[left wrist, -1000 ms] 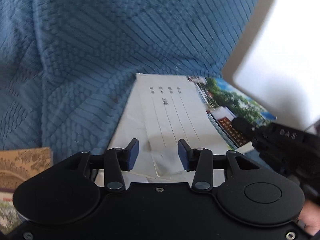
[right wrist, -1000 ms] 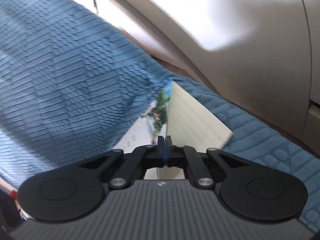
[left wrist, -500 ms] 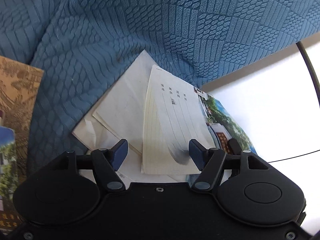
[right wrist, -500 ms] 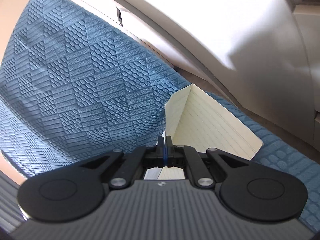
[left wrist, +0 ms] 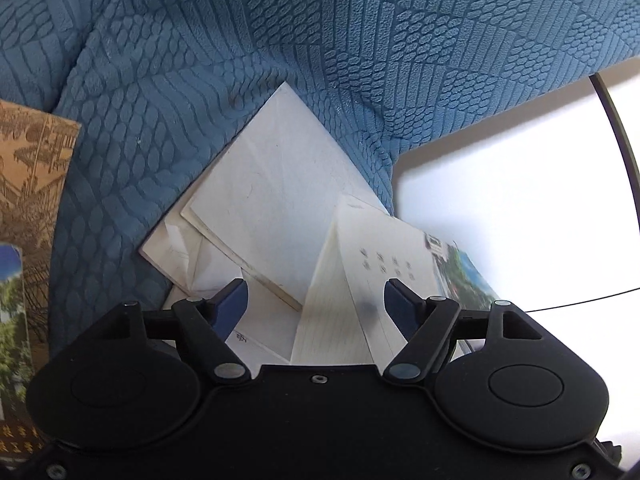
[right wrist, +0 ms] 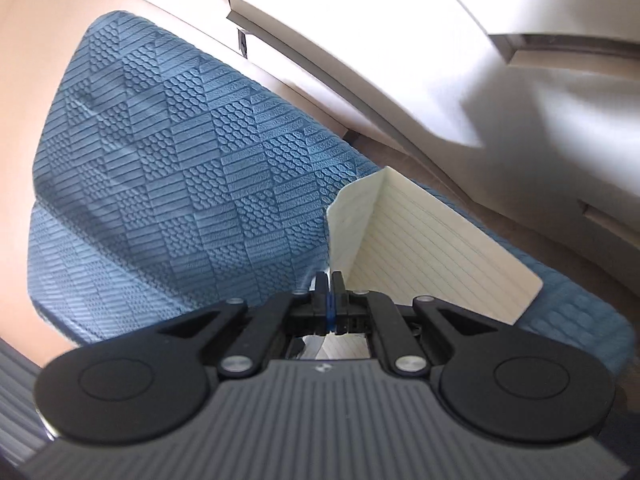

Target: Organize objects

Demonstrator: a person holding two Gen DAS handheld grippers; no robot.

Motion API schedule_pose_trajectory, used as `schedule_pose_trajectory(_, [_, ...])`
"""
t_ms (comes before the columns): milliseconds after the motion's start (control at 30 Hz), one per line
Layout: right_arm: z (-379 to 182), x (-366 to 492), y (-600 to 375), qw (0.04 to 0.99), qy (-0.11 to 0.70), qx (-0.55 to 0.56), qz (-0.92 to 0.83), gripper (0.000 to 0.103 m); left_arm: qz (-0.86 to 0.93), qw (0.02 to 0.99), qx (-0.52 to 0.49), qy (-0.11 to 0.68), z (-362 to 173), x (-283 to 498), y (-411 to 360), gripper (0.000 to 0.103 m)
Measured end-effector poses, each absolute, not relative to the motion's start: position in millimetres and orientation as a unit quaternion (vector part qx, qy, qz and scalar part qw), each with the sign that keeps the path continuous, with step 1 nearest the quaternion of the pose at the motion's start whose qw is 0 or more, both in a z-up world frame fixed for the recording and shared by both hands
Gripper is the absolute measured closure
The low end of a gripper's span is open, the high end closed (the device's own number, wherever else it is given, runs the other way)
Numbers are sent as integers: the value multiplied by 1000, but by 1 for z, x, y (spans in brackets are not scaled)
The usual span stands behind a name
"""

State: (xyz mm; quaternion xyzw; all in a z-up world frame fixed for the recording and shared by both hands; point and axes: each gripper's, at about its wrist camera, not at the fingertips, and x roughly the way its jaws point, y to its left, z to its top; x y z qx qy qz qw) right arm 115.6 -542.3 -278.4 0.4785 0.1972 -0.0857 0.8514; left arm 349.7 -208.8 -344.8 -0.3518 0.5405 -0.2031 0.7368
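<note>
1. The left hand-held gripper (left wrist: 314, 304) stands wide, its jaws having just been opening; its blue pads (left wrist: 232, 306) touch nothing, though a lined page lies in the gap between them
2. Under it, a pile of white papers (left wrist: 264, 200) rests on the blue textured blanket (left wrist: 280, 40), corners fanned out at slightly different angles
3. The open notebook (left wrist: 360, 280) lies over the right part of that pile, one lined page lifted in a fold; the colourful printed cover (left wrist: 464, 272) shows at its right edge
4. At the far left of the left wrist view lies a brown patterned booklet (left wrist: 32, 168), apart from the white pile
5. The right hand-held gripper (right wrist: 328, 280) is clamped tight on the edge of a lined notebook leaf (right wrist: 420, 240), holding it raised above the blanket (right wrist: 180, 160)
6. That leaf bends in a crease, one part upright, the other spreading to the right
7. Beyond the blanket in the right wrist view stands pale furniture (right wrist: 440, 60); what kind I cannot tell
</note>
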Motion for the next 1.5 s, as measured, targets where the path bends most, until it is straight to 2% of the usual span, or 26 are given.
schedule_pose_trajectory(367, [-257, 82, -548, 863, 238, 435, -92, 100, -280, 741, -318, 521, -335, 372, -234, 28])
schedule_pose_trajectory(633, [-252, 62, -547, 861, 251, 430, -102, 100, -357, 744, -244, 509, -319, 381, -273, 30])
schedule_pose_trajectory(733, [-256, 60, -549, 855, 255, 437, -110, 100, -370, 744, -202, 518, -315, 376, -286, 39])
schedule_pose_trajectory(833, [-261, 59, -551, 850, 259, 444, -115, 100, -358, 750, -185, 524, -312, 371, -290, 65])
schedule_pose_trajectory(867, [-262, 59, -551, 849, 260, 444, -117, 100, -353, 749, -187, 528, -312, 370, -289, 80])
schedule_pose_trajectory(1000, [-256, 61, -549, 852, 260, 439, -115, 100, -340, 759, -197, 519, -298, 362, -276, 92])
schedule_pose_trajectory(1200, [-232, 62, -546, 860, 255, 428, -111, 100, -329, 774, -225, 493, -253, 345, -257, 98])
schedule_pose_trajectory(1500, [-186, 53, -530, 879, 229, 405, -100, 100, -311, 795, -247, 458, -190, 300, -215, 101])
